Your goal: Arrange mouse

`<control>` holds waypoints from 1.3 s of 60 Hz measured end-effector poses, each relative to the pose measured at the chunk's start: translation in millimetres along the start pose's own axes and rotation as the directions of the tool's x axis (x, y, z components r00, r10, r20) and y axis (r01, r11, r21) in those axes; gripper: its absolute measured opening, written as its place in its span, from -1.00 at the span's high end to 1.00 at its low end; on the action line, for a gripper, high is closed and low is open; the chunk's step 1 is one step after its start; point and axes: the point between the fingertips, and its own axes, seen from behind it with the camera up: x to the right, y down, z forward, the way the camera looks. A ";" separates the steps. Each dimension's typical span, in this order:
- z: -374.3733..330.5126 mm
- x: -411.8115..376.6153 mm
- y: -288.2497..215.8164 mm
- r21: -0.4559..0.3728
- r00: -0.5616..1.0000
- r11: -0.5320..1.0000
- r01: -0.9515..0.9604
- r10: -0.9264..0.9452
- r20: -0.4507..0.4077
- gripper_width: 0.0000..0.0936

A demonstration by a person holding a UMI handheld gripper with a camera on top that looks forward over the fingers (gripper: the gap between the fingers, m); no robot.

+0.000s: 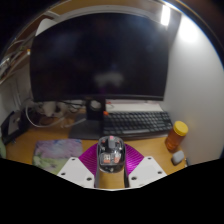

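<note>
A small dark, glossy mouse (110, 153) with a translucent shell sits between my gripper's (110, 160) two fingers, its sides against the magenta pads (90, 158). Both pads press on it and it is held above the wooden desk (150, 146). The fingers' white tips (72, 172) show below it on both sides. The underside of the mouse is hidden.
A large dark monitor (100, 55) stands at the back on its stand. A dark keyboard (135, 122) lies ahead to the right. An orange bottle (177, 135) stands at the right. A green-pink cloth (55, 150) lies left; cables and boxes (45, 112) sit far left.
</note>
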 end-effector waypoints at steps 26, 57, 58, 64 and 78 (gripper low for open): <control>41.9 -229.0 54.4 -0.076 0.985 0.995 0.070 -0.057 0.166 0.28; -48.0 -214.9 62.9 -0.175 1.000 0.984 0.020 -0.015 0.027 -0.82; -60.1 -214.6 61.5 -0.181 0.999 0.983 0.018 -0.013 0.029 -0.83; -128.5 -213.5 55.8 -0.200 0.999 0.980 0.002 0.004 0.032 -0.82; -232.7 -208.6 73.9 -0.204 0.999 0.978 0.049 -0.047 0.017 -0.80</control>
